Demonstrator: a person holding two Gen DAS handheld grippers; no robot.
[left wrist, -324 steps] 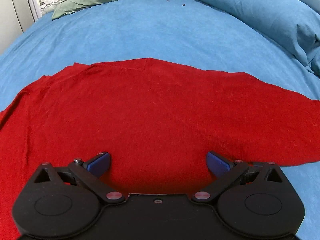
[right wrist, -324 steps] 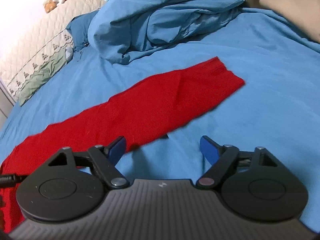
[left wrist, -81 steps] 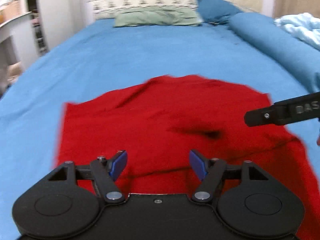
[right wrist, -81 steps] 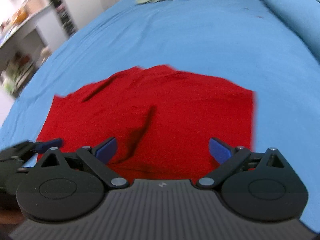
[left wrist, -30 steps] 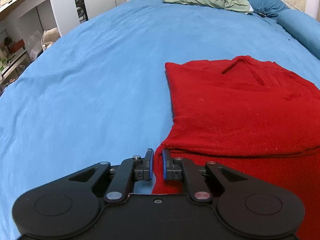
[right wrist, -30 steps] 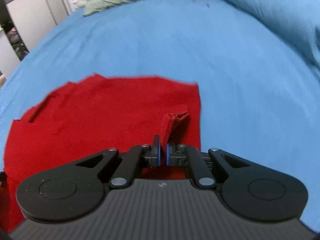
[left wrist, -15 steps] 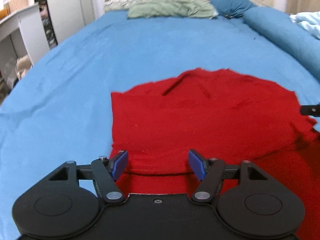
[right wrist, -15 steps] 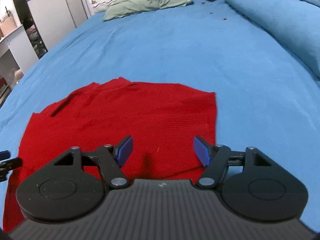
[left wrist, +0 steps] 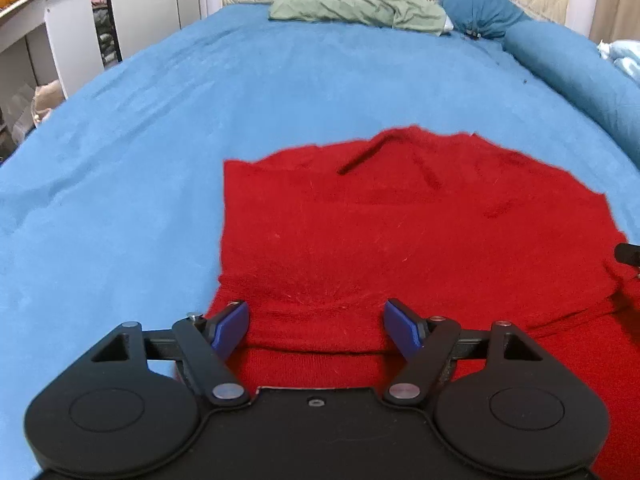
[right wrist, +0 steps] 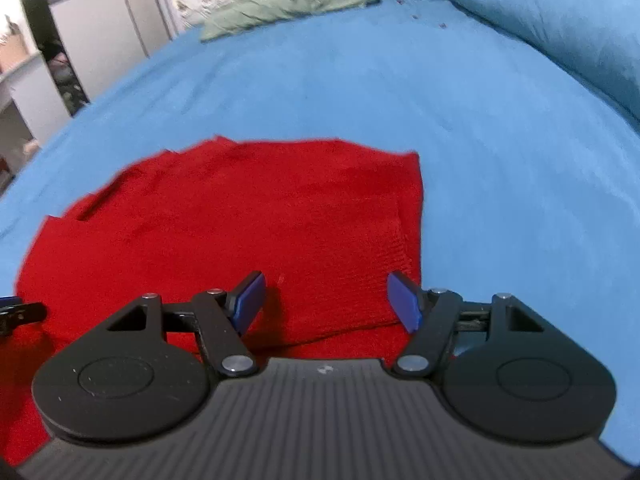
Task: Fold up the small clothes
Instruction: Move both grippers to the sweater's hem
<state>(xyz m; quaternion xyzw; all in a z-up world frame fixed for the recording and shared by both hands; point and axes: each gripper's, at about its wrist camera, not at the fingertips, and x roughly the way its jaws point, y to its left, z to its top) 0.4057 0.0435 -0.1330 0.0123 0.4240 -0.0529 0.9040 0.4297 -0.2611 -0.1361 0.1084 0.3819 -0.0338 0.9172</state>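
Observation:
A red knit garment [left wrist: 400,232] lies folded on the blue bed; it also shows in the right wrist view [right wrist: 240,220]. A folded top layer ends in an edge just ahead of both grippers, with more red cloth under it. My left gripper [left wrist: 316,330] is open and empty above the garment's near left part. My right gripper [right wrist: 326,302] is open and empty above its near right part. The tip of the right gripper [left wrist: 628,254] shows at the left view's right edge, and the left gripper's tip [right wrist: 18,312] at the right view's left edge.
The blue bedsheet [left wrist: 160,140] spreads all round the garment. A green pillow [left wrist: 356,10] and a blue pillow [left wrist: 476,16] lie at the headboard. A rolled blue duvet [right wrist: 560,28] runs along the right. A white desk and cabinets [left wrist: 52,40] stand left of the bed.
One second ago both grippers were shut on the garment's edges. They have let go and opened, and the folded layer lies flat. Both grippers have since shifted slightly over the garment.

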